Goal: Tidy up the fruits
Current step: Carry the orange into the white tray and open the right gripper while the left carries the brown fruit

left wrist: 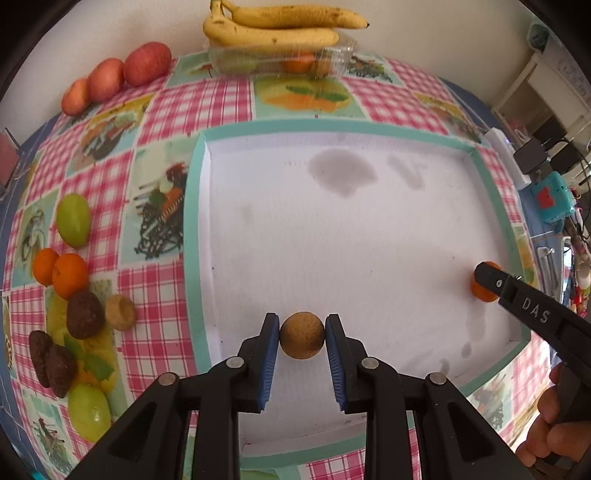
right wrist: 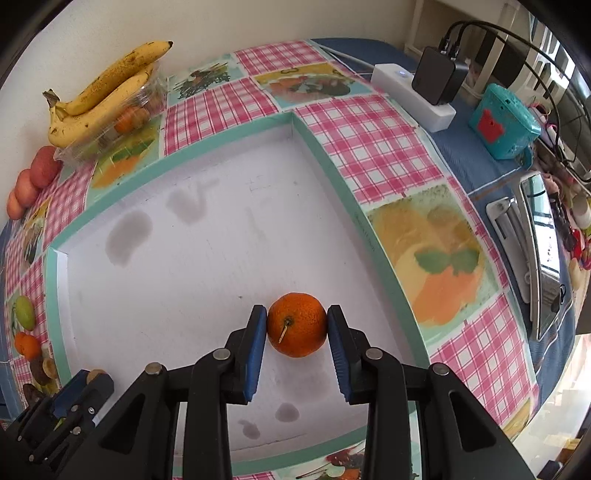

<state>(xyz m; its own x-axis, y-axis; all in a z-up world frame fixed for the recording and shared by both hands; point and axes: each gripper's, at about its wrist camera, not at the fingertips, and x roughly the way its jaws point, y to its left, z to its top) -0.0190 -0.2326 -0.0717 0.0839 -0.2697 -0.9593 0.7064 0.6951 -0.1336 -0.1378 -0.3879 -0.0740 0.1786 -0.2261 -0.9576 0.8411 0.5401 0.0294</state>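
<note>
A: What is taking up most of the left wrist view?

B: A checked tablecloth (left wrist: 207, 107) is covering the table, and a shallow white tray with a teal rim (left wrist: 192, 206) is filling the middle of the frame. In the right wrist view the same tray (right wrist: 334, 162) is sitting centre left.

A: And along the top edge?

B: A bunch of bananas (left wrist: 280, 26) is lying on a clear plastic box (left wrist: 332, 55) at top centre, and three red fruits (left wrist: 107, 79) are lining up at upper left.

A: What are the claws doing?

B: The left claw (left wrist: 302, 338) is gripping a small brown round fruit (left wrist: 302, 335) at lower centre, over the near part of the tray; both blue pads are pressing against its sides. The right claw (right wrist: 297, 326) is clamping an orange (right wrist: 296, 325), stem towards the camera, low over the tray near its right rim. In the left view that orange (left wrist: 482, 291) is showing at the right edge, partly behind a black finger.

A: What is lying loose on the cloth?

B: At the left of the left view, a green fruit (left wrist: 73, 220), two more oranges (left wrist: 61, 275), dark brown fruits (left wrist: 84, 314), a tan fruit (left wrist: 120, 312) and another green one (left wrist: 88, 411) are sitting outside the tray.

A: Anything else?

B: A hand (left wrist: 550, 424) is holding the right tool at lower right.
</note>
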